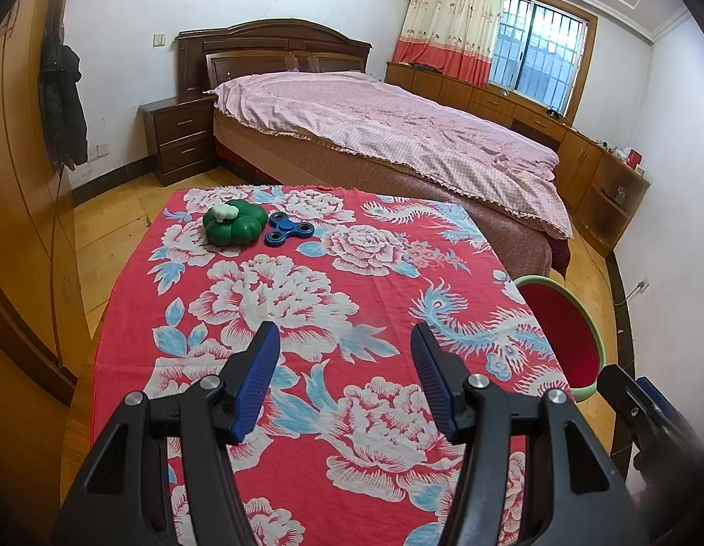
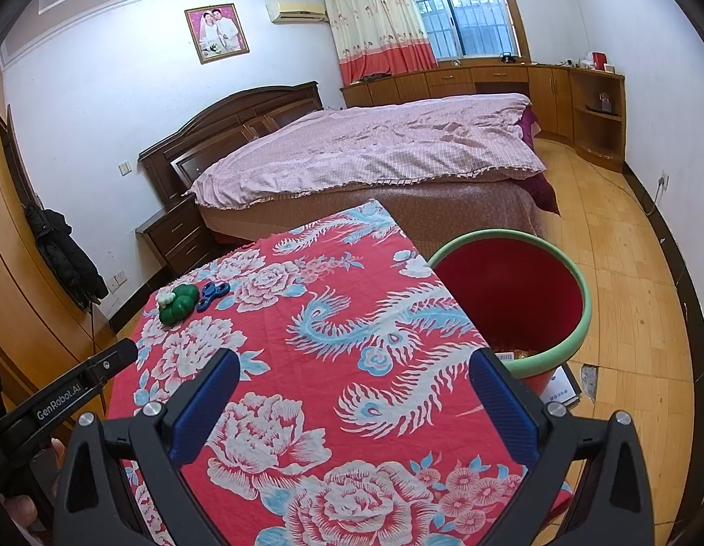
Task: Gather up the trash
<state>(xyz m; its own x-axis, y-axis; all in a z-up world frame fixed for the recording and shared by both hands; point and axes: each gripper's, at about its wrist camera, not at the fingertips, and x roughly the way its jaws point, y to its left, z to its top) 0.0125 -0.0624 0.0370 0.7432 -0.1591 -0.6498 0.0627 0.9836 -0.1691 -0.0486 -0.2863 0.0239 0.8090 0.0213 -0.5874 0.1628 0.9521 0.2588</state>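
On the far left corner of the worktop [image 1: 374,282] we see a green pumpkin-shaped toy [image 1: 233,223] touching a blue fidget spinner [image 1: 289,228]. Both are not collected yet. Our left claw [image 1: 345,350] and right claw [image 2: 354,375] hang above the near edge, jaws apart, holding nothing. Beside the worktop stands the red bin [image 2: 579,291]; something already lies at its bottom, so we judge the task partly done.
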